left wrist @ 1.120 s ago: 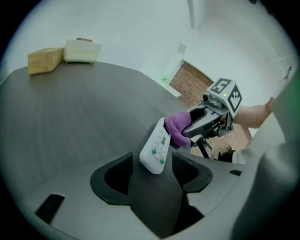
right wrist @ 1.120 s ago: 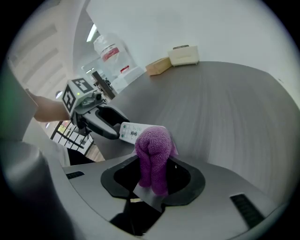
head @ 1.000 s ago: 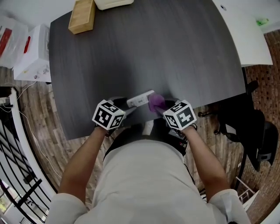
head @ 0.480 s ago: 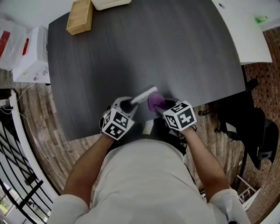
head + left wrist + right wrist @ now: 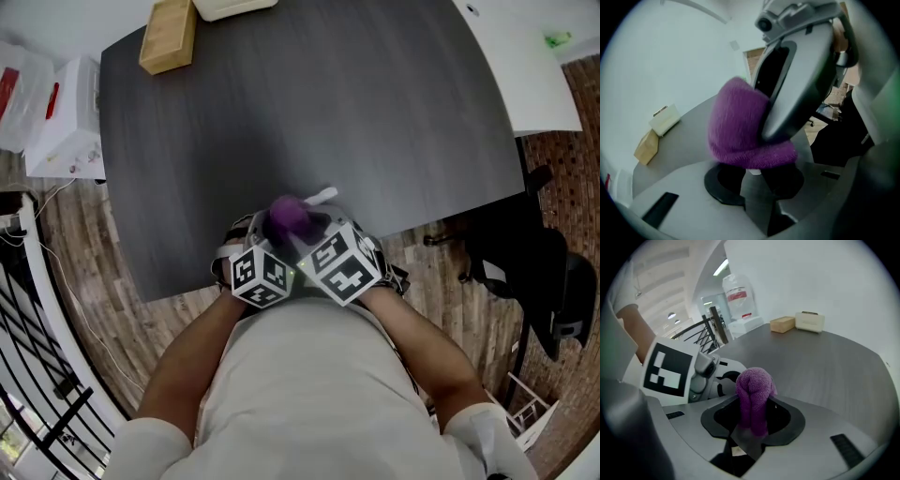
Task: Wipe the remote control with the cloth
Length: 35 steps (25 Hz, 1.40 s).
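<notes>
Cloth on remote, wipe time

Left gripper [image 5: 757,180] has just been closing its jaws and now pinches the remote [image 5: 322,196] over the table's [image 5: 375,112] near edge. Right gripper [image 5: 752,425] is clamped on the cloth [image 5: 753,387], which sits on top of the remote. I'd hold the remote steady and drag the cloth lengthwise, lightly.

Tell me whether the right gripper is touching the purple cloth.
Touching. In the right gripper view the right gripper pinches the purple cloth, which bulges up between its jaws.

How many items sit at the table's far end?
2: wooden block at the far-left corner; white box beside it, cut off by the head view's edge. More may lie beyond.
</notes>
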Motion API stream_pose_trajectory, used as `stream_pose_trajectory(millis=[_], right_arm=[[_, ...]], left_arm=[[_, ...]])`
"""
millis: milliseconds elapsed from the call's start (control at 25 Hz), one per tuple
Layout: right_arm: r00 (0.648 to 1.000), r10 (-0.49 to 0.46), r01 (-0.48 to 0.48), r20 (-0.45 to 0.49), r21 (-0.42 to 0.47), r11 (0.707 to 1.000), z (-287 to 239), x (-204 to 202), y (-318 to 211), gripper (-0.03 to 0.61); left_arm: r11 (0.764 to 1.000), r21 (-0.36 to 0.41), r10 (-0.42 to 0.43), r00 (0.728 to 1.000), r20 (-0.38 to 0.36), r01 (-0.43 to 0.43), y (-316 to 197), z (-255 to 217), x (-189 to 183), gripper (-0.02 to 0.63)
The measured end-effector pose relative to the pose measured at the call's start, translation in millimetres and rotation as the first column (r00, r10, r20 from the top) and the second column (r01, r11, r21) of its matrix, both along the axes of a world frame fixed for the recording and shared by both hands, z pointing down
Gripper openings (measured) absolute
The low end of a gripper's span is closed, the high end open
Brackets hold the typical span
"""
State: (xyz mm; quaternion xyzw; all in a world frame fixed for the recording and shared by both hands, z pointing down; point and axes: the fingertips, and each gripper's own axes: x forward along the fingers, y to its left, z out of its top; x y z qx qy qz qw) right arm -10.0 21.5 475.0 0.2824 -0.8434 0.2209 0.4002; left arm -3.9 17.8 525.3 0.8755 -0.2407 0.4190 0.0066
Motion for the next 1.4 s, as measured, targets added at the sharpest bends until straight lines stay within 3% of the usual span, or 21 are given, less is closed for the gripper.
stream_pose_trajectory(millis=[200,600,720,920,1040,1240,1320,1400], right_arm=[[0.999,0.035,-0.036,-0.019,-0.055,0.998,13.5,9.1,-4.9,0.14],[0.966,0.222,-0.228,-0.13,-0.04,0.973,26.6,90.3,-38.9,0.14],[0.947,0.289,-0.301,-0.139,-0.071,0.951,32.1,112.6,-45.1,0.14],[0.902,0.323,-0.344,-0.286,-0.027,0.938,47.6,151.9,-55.4,0.14],[0.901,0.354,-0.373,-0.249,-0.031,0.927,46.4,155.8,-52.1,0.14],[0.951,0.277,-0.278,-0.141,0.011,0.961,36.6,112.0,-49.3,0.14],[0.961,0.23,-0.231,-0.151,0.011,0.973,41.0,99.0,-51.7,0.14],[0.968,0.189,-0.19,-0.167,0.015,0.982,45.7,90.6,-55.9,0.14]], left_arm=[[0.999,0.036,0.022,0.999,0.027,-0.023,2.0,0.1,0.3,0.098],[0.999,0.02,0.027,1.0,0.016,-0.028,0.5,0.8,-1.4,0.098],[1.0,-0.005,0.025,1.0,0.002,-0.025,-1.2,1.2,-2.3,0.098],[0.997,-0.084,-0.004,0.999,-0.041,0.001,-5.7,2.4,-4.4,0.098],[0.99,-0.14,-0.015,0.998,-0.061,0.007,-8.0,2.8,-4.4,0.098],[0.947,-0.32,-0.024,0.991,-0.128,-0.019,-6.1,6.2,-1.0,0.1],[0.916,-0.391,0.026,0.988,-0.151,-0.084,0.5,8.5,4.1,0.114],[0.87,-0.473,0.06,0.982,-0.178,-0.139,8.3,10.9,12.5,0.146]])
